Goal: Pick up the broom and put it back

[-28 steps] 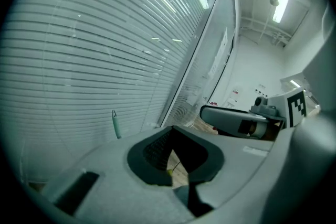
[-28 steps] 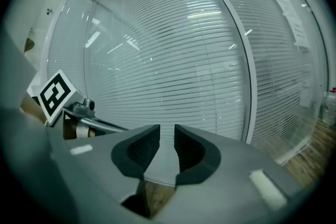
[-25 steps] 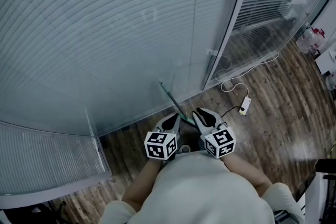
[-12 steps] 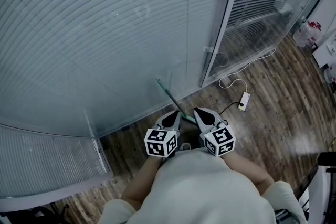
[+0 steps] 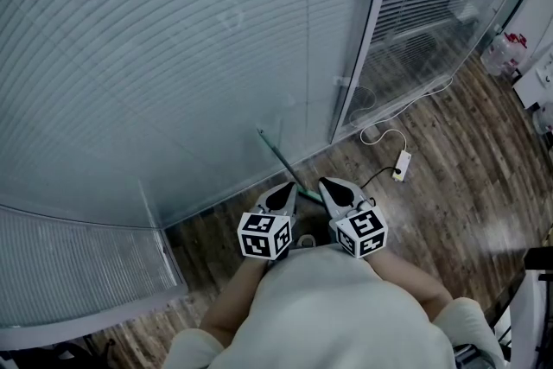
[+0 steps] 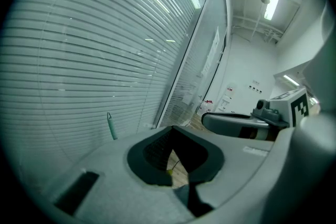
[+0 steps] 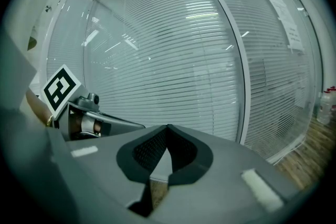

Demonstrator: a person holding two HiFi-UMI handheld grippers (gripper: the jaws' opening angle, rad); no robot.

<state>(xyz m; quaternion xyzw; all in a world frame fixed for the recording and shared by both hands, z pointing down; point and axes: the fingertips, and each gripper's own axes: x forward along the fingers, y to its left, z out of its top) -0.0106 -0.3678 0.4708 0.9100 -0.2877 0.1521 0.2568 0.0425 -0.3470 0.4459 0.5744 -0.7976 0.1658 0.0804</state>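
- Glass wall [image 5: 173, 56] up top, broom [image 5: 278, 157] leaning on it mid-frame.
- My left gripper [image 5: 289, 189] and right gripper [image 5: 327, 183]: both pressed shut, empty.
- Looks put back; I'd just back off.

The broom handle [image 5: 276, 155] is leaning against the glass wall [image 5: 173, 56], ahead of the left gripper [image 5: 288, 188] and right gripper [image 5: 328, 184]. An adapter [image 5: 401, 169] is lying on the floor [image 5: 449, 177], rightward.
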